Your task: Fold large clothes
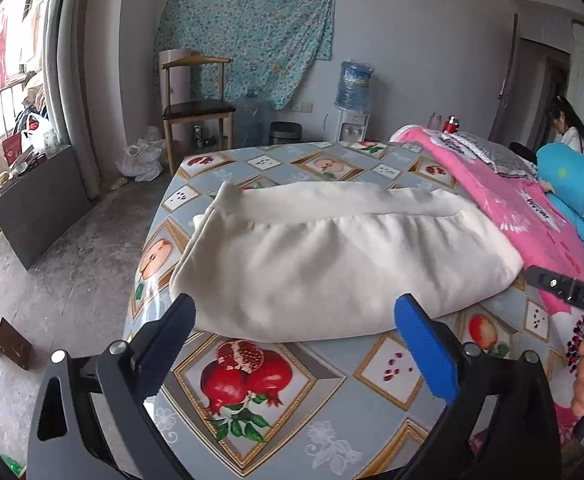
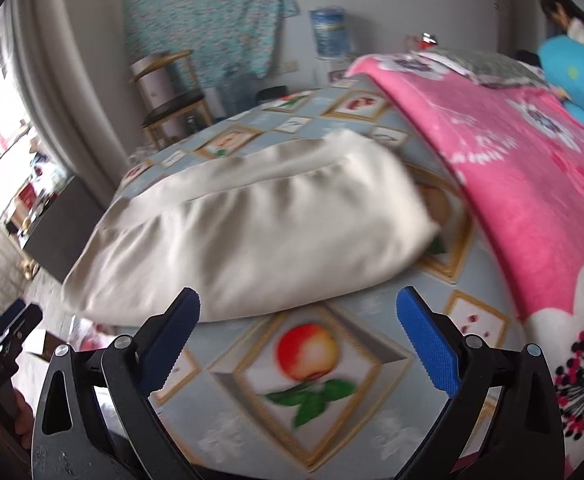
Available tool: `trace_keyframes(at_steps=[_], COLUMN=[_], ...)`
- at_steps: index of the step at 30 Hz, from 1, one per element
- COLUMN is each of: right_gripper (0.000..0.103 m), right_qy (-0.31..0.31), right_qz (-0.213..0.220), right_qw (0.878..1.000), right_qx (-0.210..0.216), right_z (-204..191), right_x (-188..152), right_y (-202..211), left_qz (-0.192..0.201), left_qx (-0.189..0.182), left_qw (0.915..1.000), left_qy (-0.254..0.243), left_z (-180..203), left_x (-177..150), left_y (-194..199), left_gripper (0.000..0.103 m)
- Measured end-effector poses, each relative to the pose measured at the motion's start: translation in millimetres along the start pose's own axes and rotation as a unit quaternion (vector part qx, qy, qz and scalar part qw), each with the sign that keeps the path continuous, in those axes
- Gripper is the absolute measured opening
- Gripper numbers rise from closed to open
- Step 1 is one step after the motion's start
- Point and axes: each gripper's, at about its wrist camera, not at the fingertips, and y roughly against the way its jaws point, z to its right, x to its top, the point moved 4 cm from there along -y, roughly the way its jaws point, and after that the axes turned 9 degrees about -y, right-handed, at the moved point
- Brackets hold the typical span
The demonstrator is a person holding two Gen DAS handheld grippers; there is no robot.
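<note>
A cream white garment (image 1: pixel 332 256) lies folded in a thick bundle on the fruit-patterned tablecloth (image 1: pixel 276 408). It also shows in the right wrist view (image 2: pixel 252 224), blurred. My left gripper (image 1: pixel 296 316) is open and empty, its blue pads just short of the bundle's near edge. My right gripper (image 2: pixel 298 308) is open and empty, also just in front of the bundle's near edge. The right gripper's black body shows at the right edge of the left wrist view (image 1: pixel 572 292). The left gripper shows at the lower left of the right wrist view (image 2: pixel 8 332).
A pink flowered blanket (image 1: pixel 524 204) and a blue bolster (image 1: pixel 572 180) lie on the right of the table. A wooden chair (image 1: pixel 196 108), a water dispenser (image 1: pixel 352 100) and a bin (image 1: pixel 286 132) stand behind. A person (image 1: pixel 568 128) sits at far right.
</note>
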Motion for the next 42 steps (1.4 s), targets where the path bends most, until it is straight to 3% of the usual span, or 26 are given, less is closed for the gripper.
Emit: trace_keyframes(at_steps=[2, 7, 12, 15, 20, 23, 33, 42], right_gripper=[0.096, 0.096, 0.096, 0.096, 0.096, 0.096, 0.096, 0.096], right_qy=[0.021, 0.079, 0.078, 0.078, 0.081, 0.069, 0.053, 0.064], right_qz=[0.005, 0.047, 0.057, 0.054, 0.038, 0.019, -0.032, -0.035], right_qw=[1.000, 0.995, 0.993, 0.992, 0.992, 0.994, 0.995, 0.994], right_qx=[-0.002, -0.044, -0.072, -0.084, -0.091, -0.086, -0.079, -0.085], right_z=[-18.0, -46.8, -48.3, -47.0, -48.6, -45.9, -45.0, -50.4], right_x=[-5.0, -15.7, -25.9, -31.6, -34.9, -37.3, -52.5, -53.9], right_y=[6.2, 28.1, 40.5, 41.6, 38.1, 33.9, 15.5, 11.0], left_qz=[0.007, 0.018, 0.023, -0.010, -0.099, -0.122, -0.135, -0.143], left_qx=[-0.013, 0.002, 0.090, 0.120, 0.089, 0.088, 0.095, 0.097], left_qw=[0.9999, 0.9998, 0.9955, 0.9925, 0.9911, 0.9883, 0.9859, 0.9849], left_qy=[-0.004, -0.004, -0.019, -0.024, -0.011, 0.025, 0.023, 0.011], left_z=[8.4, 20.2, 25.5, 27.6, 29.5, 26.9, 27.9, 32.0], left_x=[5.9, 12.4, 6.2, 1.3, -14.3, -23.1, -22.8, -19.9], left_y=[7.0, 21.4, 31.7, 28.3, 6.6, 1.5, -2.7, -9.4], left_gripper=[0.098, 0.098, 0.098, 0.098, 0.098, 0.098, 0.098, 0.098])
